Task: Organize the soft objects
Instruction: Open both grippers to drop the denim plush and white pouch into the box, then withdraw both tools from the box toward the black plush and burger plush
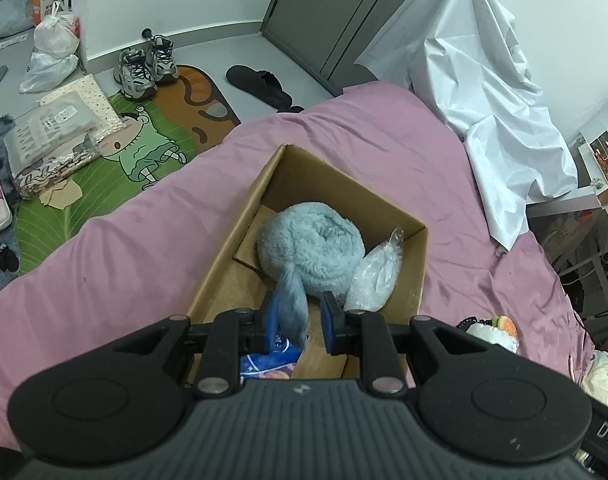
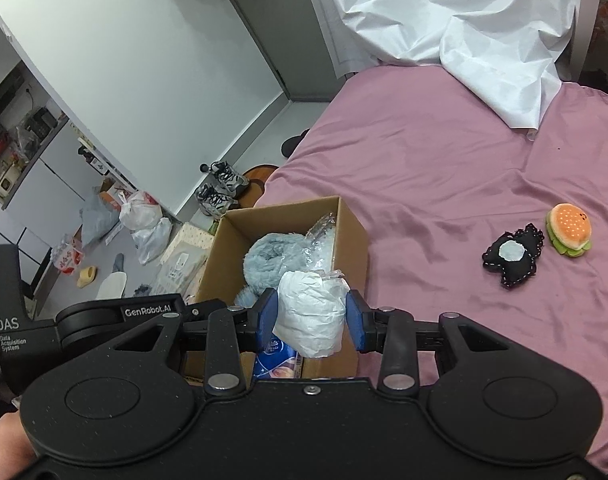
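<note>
An open cardboard box (image 1: 227, 240) stands on the pink bed and holds a fluffy blue plush (image 1: 312, 240), a clear plastic bag (image 1: 374, 276) and a blue packet (image 1: 269, 360). My left gripper (image 1: 299, 320) is over the box, jaws apart, with the plush's hanging blue end (image 1: 293, 312) between them, touching the left pad. My right gripper (image 2: 310, 316) is shut on a white wrapped bundle (image 2: 310, 312) above the box (image 2: 352, 240). A burger plush (image 2: 568, 230) and a black fabric piece (image 2: 512, 256) lie on the bed to the right.
A white sheet (image 1: 484, 72) drapes over the bed's far side. On the floor to the left lie shoes (image 1: 145, 66), a slipper (image 1: 259, 84), a cartoon mat (image 1: 143, 140), packaged goods (image 1: 51, 136) and plastic bags (image 1: 53, 56). The pink bedsheet (image 2: 444, 168) stretches around the box.
</note>
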